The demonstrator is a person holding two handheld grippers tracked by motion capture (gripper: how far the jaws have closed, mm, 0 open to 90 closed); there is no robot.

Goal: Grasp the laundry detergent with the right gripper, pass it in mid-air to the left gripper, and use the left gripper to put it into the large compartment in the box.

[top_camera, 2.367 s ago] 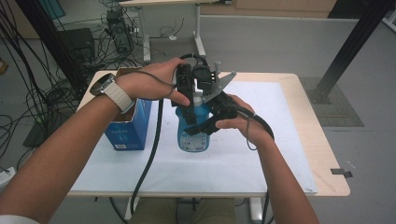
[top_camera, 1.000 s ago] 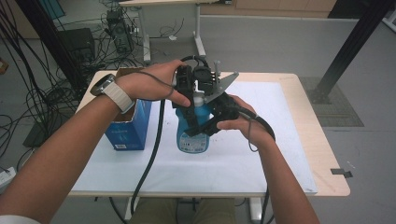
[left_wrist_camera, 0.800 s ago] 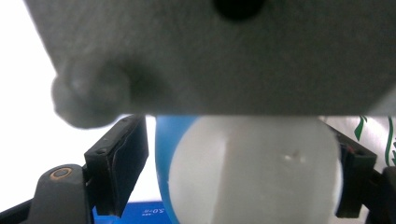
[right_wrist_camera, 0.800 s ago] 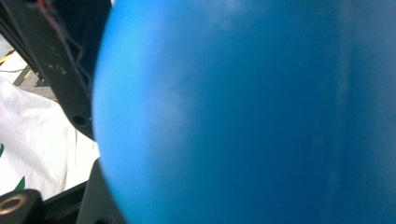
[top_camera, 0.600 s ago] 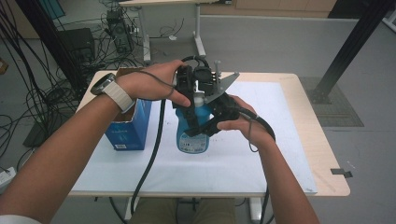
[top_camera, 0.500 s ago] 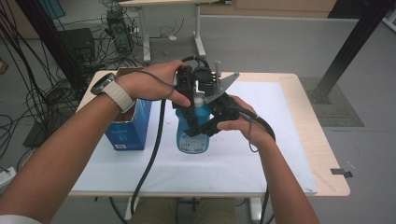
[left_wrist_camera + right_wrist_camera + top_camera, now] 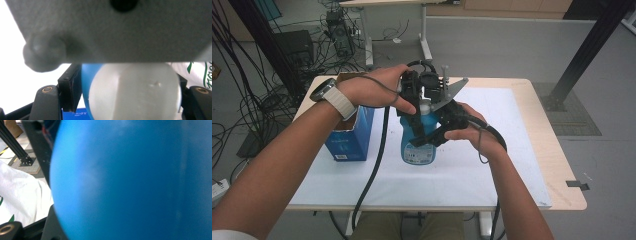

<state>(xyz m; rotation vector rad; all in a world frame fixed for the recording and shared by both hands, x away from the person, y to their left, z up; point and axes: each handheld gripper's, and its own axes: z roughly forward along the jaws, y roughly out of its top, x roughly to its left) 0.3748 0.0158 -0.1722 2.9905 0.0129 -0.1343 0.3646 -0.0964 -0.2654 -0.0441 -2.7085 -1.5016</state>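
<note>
At frame centre, blue bottle (image 7: pixel 418 142) upright on the white-covered worktop (image 7: pixel 492 170), just right of a blue box (image 7: pixel 347 139). Right tongs (image 7: pixel 432 132) clamped on the bottle's body. Left tongs (image 7: pixel 424 102) over its white cap (image 7: pixel 135 93), jaws just closing, pads flanking the cap; contact not clear.
</note>
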